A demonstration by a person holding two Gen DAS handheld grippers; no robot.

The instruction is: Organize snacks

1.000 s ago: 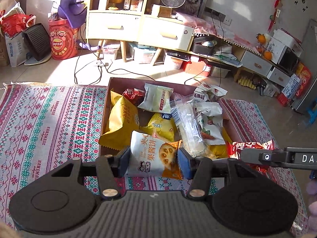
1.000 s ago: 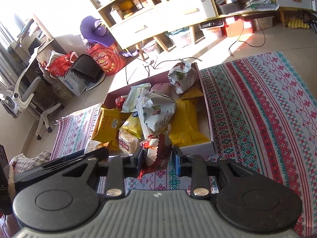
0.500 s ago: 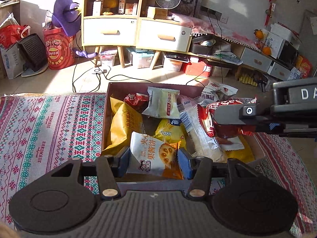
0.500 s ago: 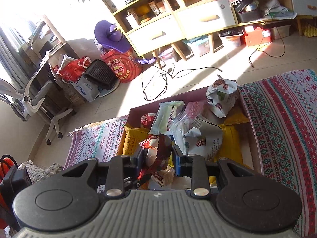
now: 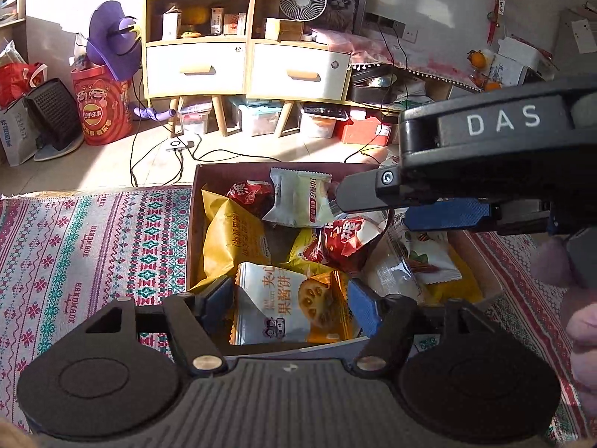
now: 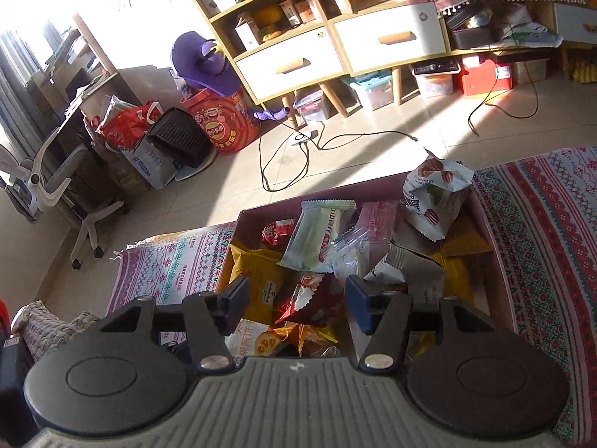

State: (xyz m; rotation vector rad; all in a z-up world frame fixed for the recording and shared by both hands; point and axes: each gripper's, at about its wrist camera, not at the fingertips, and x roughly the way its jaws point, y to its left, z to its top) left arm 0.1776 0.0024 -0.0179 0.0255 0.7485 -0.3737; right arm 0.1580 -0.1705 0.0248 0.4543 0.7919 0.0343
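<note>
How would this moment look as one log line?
left gripper: opening, biscuit packet between jaws | right gripper: opening over red packet | box: full

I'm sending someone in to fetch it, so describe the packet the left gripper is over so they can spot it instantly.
Find the brown cardboard box on the patterned rug. At its near edge, between the left gripper's opening jaws, lies the white-and-orange biscuit packet. Only it shows a round lattice biscuit.
</note>
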